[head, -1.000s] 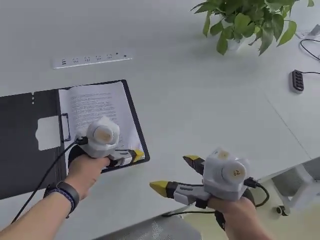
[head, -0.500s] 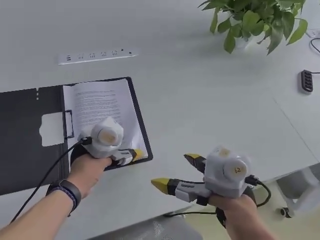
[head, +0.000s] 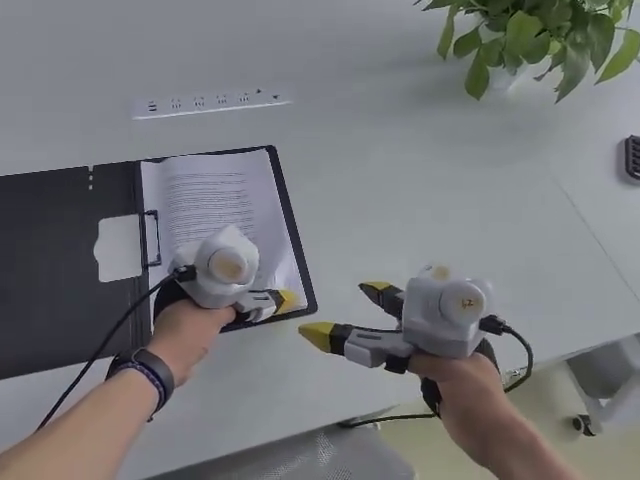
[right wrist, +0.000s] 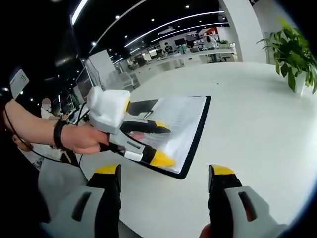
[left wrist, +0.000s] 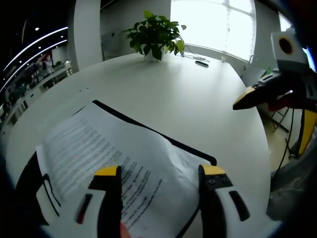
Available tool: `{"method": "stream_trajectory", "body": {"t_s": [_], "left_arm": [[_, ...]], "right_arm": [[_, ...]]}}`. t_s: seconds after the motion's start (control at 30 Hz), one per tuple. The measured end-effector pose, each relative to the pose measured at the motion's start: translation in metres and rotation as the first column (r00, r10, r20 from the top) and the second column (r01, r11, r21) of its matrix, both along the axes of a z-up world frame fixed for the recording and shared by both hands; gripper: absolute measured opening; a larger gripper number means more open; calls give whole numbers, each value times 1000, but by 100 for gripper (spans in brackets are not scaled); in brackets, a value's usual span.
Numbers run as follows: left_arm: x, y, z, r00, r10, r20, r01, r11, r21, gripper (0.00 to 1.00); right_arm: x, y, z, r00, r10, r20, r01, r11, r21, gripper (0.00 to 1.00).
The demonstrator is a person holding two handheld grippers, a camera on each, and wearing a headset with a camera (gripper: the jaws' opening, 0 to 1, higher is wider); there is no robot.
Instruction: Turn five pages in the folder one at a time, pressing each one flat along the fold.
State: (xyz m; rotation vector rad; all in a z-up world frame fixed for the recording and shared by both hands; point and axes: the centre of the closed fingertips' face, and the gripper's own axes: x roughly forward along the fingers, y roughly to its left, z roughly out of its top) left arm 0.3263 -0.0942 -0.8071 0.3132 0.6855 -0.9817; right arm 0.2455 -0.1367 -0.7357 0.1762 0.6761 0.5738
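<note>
In the head view the folder (head: 60,270) lies open on the white counter (head: 430,200), with its black inner cover to the left and the printed page (head: 215,205) on the right half. The left hand-held gripper (head: 272,300) sits over the page's near right corner, just inside the folder's edge. A black cable (head: 95,350) runs from it past a dark wristband (head: 150,370). The right hand-held gripper (head: 347,312) hangs over bare counter just beside that same corner of the folder. Its jaws are wide apart with nothing between them, and its yellow tips point toward the left one. A power strip (head: 210,101) lies beyond the folder, and a potted plant (head: 540,40) stands at the far right.

The left gripper view gives the close detail. Its own jaws stand apart over the paper, and the sheet bulges up toward the corner instead of lying flat. Whether the tips touch the paper cannot be told. A yellow tip of the right hand-held gripper shows at the right of this view.

The right gripper view gives the side-on look. The left hand-held gripper's two jaws are spread, one over the printed sheet and the other at the folder's near edge. The right one's own jaws frame bare counter in front of the folder.
</note>
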Motion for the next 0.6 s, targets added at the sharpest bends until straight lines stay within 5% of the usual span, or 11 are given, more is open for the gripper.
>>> {"method": "stream_trajectory", "body": {"t_s": [0.13, 0.3, 0.6], "left_arm": [[0, 0, 0, 1000, 2, 1, -2, 1000, -1, 63], [0, 0, 0, 1000, -2, 0, 2, 1000, -2, 63], [0, 0, 0, 1000, 15, 3, -15, 1000, -13, 63]], "right_arm": [[12, 2, -1, 1000, 2, 6, -2, 1000, 17, 68], [38, 4, 1, 999, -43, 2, 42, 992, 117, 62], [69, 17, -13, 999, -32, -39, 39, 980, 195, 51]]}}
